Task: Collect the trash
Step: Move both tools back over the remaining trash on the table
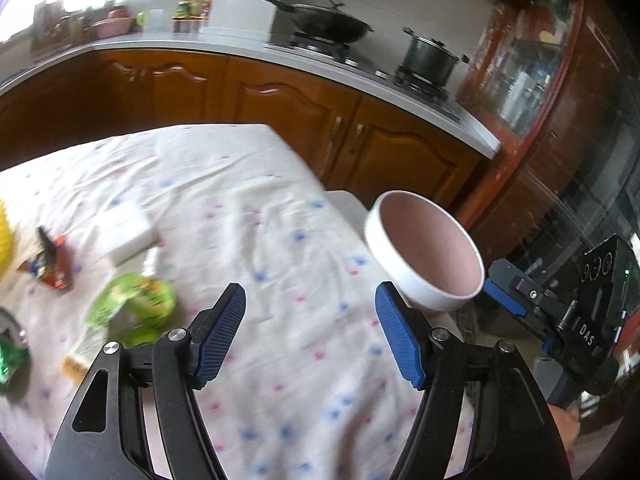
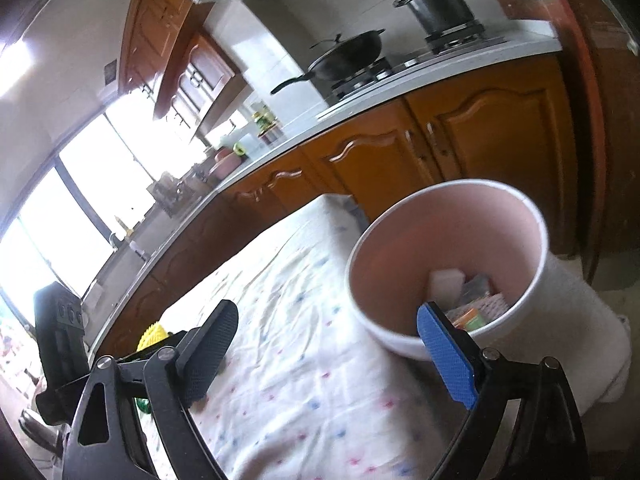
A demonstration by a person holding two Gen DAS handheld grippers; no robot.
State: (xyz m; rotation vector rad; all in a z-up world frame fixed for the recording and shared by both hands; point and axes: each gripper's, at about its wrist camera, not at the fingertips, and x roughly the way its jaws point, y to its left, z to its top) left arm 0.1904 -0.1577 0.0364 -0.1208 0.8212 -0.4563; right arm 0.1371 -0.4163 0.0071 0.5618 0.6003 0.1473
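We're holding the right gripper [image 2: 336,354] with fingers [image 2: 446,356] spread wide, nothing between them, over the table [image 2: 312,392]. One finger is overlapping the white bin [image 2: 400,340]; trash [image 2: 468,300] is lying inside.

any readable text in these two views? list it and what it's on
"DAS": on the black body of the right claw, seen in the left wrist view.
Green wrapper on the table: print too blurred to read.
Red wrapper: print too blurred to read.
Items inside the white bin: print too small to read.
Bottles on the counter: labels unreadable.
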